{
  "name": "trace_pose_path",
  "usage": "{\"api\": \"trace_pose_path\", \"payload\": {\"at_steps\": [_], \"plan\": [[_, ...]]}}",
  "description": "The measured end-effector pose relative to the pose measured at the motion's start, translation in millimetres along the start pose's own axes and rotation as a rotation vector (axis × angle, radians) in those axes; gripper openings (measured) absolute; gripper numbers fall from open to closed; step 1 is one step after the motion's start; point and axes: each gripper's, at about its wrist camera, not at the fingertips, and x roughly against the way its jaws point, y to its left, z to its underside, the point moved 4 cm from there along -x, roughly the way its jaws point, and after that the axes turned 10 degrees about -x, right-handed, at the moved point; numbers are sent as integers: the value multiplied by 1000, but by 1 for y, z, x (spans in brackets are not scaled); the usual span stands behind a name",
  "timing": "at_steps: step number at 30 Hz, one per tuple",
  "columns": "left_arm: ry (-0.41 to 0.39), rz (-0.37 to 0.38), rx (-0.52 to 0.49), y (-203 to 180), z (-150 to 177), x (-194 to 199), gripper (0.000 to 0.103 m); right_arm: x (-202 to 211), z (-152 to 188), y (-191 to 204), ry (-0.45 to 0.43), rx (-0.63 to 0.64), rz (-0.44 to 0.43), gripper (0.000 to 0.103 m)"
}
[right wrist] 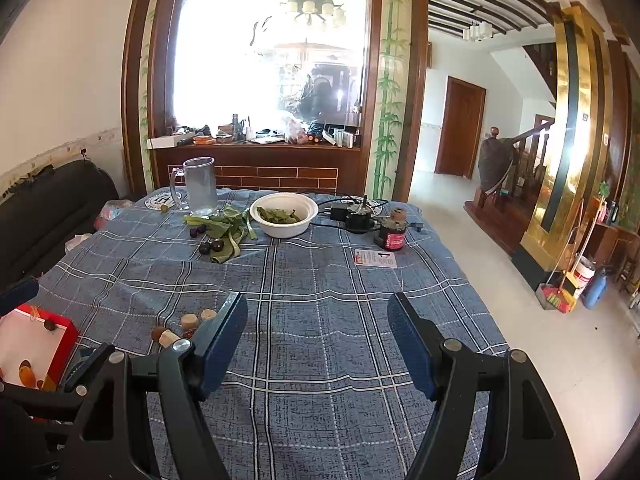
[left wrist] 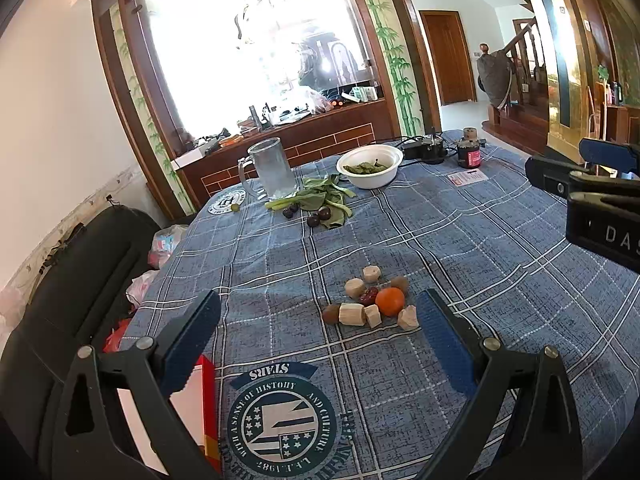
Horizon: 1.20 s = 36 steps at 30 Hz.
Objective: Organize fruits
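Note:
A small pile of fruit lies on the blue plaid cloth: an orange tangerine (left wrist: 390, 301), a red date (left wrist: 368, 296), two brown kiwis (left wrist: 331, 314), and several pale cut chunks (left wrist: 352, 314). My left gripper (left wrist: 318, 320) is open just short of the pile, with only cloth between its fingers. A red box (right wrist: 68, 330) with a white inside stands to the left and holds a few small fruits (right wrist: 26, 372). My right gripper (right wrist: 318, 320) is open over bare cloth to the right of the pile (right wrist: 188, 322), which its left finger partly hides. Dark plums (left wrist: 313, 220) lie farther back.
At the back stand a glass mug (right wrist: 200, 186), loose green leaves (right wrist: 228, 232), a white bowl (right wrist: 304, 224) of greens, black and red gadgets with cables (right wrist: 390, 236), and a card (right wrist: 374, 258). A dark sofa (left wrist: 80, 280) is left of the table; the floor drops away on the right.

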Motion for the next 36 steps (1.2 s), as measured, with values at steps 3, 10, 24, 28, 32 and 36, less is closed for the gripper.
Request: {"api": "trace_pose_path", "payload": {"at_steps": [3, 10, 24, 28, 32, 36], "plan": [[5, -1, 2, 1, 1, -1, 98, -4, 3, 5, 13, 12, -9, 74], [101, -44, 59, 33, 34, -24, 98, -46, 37, 27, 198, 54, -160, 77], [216, -64, 112, 68, 68, -72, 98, -130, 96, 81, 485, 143, -272, 39], [245, 29, 85, 51, 65, -89, 97, -137, 104, 77, 521, 103, -345, 28], [292, 146, 79, 33, 60, -111, 77, -137, 102, 70, 543, 66, -395, 23], [338, 229, 75, 17, 56, -135, 71, -139, 99, 58, 584, -13, -416, 23]]}}
